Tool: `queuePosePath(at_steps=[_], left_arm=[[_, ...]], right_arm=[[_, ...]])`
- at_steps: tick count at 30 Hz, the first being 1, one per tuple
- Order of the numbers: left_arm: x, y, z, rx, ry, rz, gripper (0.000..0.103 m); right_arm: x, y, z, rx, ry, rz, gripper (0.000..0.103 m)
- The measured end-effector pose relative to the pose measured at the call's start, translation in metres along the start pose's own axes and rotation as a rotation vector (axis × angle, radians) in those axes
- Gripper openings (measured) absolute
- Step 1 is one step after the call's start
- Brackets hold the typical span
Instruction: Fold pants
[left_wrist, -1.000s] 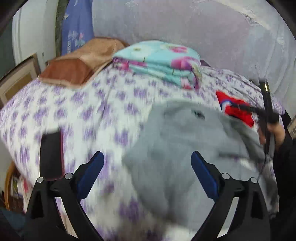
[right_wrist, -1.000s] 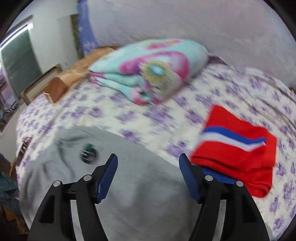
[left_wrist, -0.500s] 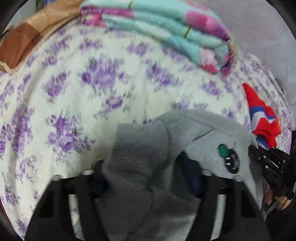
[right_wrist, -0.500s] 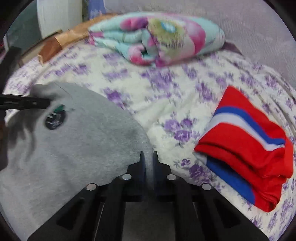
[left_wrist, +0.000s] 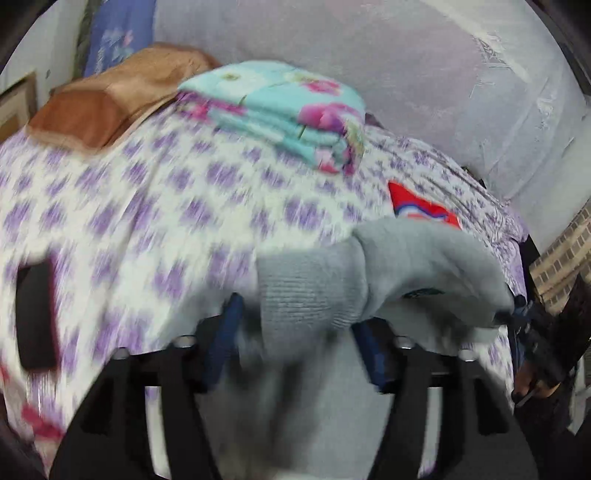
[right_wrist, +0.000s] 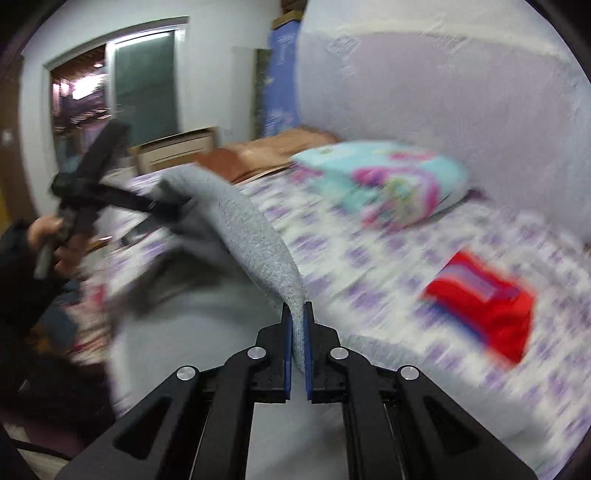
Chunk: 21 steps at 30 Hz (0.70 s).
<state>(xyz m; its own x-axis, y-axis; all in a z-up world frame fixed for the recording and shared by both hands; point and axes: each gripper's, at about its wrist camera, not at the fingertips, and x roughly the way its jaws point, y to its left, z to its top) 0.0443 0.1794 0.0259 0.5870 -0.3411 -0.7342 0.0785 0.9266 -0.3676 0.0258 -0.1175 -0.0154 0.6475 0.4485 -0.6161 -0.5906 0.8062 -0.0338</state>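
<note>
The grey pants (left_wrist: 406, 258) hang lifted above the floral bed, stretched between both grippers. My left gripper (left_wrist: 299, 332) is closed on the ribbed grey waistband (left_wrist: 303, 291), which bunches between and over its blue pads. My right gripper (right_wrist: 297, 325) is shut on the other edge of the pants (right_wrist: 251, 236), with cloth pinched between the pads. The left gripper also shows in the right wrist view (right_wrist: 147, 205) at the far end of the fabric. Both views are motion-blurred.
On the purple-flowered bedspread (left_wrist: 166, 206) lie a folded turquoise floral blanket (left_wrist: 288, 118), a brown pillow (left_wrist: 110, 99) and a folded red, white and blue garment (right_wrist: 484, 299). A dark flat object (left_wrist: 35, 321) lies at the bed's left edge. A wall backs the bed.
Both grippers closed on the pants' edge about half a second ago and have since lifted it off the bed. The views have pulled back and up.
</note>
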Motion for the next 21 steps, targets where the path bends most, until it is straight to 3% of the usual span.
queuePosePath(at_steps=[4, 6, 12, 16, 19, 20, 21], left_arm=[[-0.028, 0.021, -0.048, -0.061, -0.001, 0.003, 0.077], [-0.028, 0.03, -0.065, -0.119, 0.022, -0.02, 0.078], [0.001, 0.015, -0.071, -0.183, 0.072, -0.15, 0.079], [0.032, 0.0, -0.067, -0.22, 0.151, -0.197, 0.08], [0.051, -0.005, -0.058, -0.233, 0.16, -0.194, 0.08], [0.056, -0.002, -0.053, -0.245, 0.145, -0.185, 0.077], [0.057, 0.0, -0.049, -0.252, 0.131, -0.172, 0.058]], right_arm=[[0.025, 0.033, -0.063, 0.077, 0.089, 0.07, 0.006], [0.039, 0.04, -0.082, 0.119, 0.099, 0.087, 0.006], [0.041, 0.041, -0.081, 0.148, 0.032, 0.116, 0.006], [0.035, 0.041, -0.083, 0.164, 0.014, 0.12, 0.006], [0.032, 0.041, -0.087, 0.18, 0.001, 0.133, 0.006], [0.033, 0.04, -0.087, 0.182, 0.001, 0.135, 0.006], [0.033, 0.04, -0.086, 0.18, 0.002, 0.134, 0.006]])
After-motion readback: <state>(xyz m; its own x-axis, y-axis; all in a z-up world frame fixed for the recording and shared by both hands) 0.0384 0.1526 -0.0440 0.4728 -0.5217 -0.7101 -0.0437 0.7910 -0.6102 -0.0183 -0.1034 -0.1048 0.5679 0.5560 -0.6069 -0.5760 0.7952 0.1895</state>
